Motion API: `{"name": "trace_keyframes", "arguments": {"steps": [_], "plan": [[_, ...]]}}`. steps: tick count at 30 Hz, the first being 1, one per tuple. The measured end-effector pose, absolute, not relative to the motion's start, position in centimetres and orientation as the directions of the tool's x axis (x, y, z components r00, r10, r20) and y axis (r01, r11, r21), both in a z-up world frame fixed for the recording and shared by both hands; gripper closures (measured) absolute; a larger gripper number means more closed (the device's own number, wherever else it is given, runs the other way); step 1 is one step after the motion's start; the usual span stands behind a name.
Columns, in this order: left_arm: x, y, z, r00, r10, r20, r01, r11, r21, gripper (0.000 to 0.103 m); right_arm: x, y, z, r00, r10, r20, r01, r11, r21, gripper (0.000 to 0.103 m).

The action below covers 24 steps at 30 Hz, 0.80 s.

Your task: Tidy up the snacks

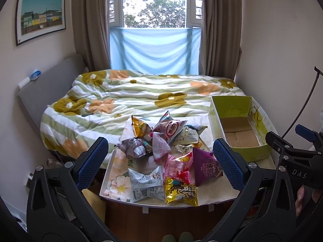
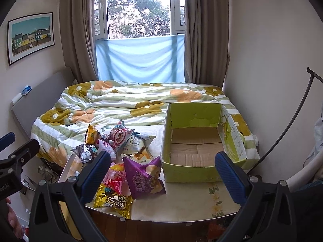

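Observation:
A pile of several snack bags lies on a small table with a floral cover [image 1: 119, 181] [image 2: 201, 201]. Nearest me are a yellow bag [image 1: 180, 192] [image 2: 113, 200], a purple bag [image 1: 206, 167] [image 2: 144, 178], a pink bag [image 1: 178, 167] and a silver bag [image 1: 145, 185]. Right of the pile stands a green cardboard box [image 1: 238, 100] [image 2: 193, 109], nothing inside it. My left gripper [image 1: 161, 163] hangs open above the near side of the pile. My right gripper [image 2: 163, 175] is open too, between the purple bag and the box's front wall. Neither holds anything.
A bed with a flowered quilt [image 1: 141, 96] [image 2: 141, 100] butts against the table's far side. A wall and a thin black cable [image 2: 290, 125] lie to the right. Wooden floor shows below the table's near edge. A hand [image 1: 300, 199] grips the right tool.

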<state>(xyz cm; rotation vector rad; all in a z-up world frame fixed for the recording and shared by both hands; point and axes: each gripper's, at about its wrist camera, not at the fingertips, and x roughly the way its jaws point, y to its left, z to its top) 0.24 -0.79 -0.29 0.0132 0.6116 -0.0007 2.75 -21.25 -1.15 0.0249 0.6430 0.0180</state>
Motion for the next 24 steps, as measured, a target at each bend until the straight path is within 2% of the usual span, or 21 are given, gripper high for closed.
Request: {"name": "trace_keyframes", "arguments": {"steps": [24], "plan": [[0.12, -0.31, -0.16, 0.817, 0.000, -0.577, 0.005, 1.000, 0.007, 0.001, 2.87, -21.15, -1.19, 0.801, 0.030, -0.598, -0.009, 0.999, 0.038, 0.000]]}}
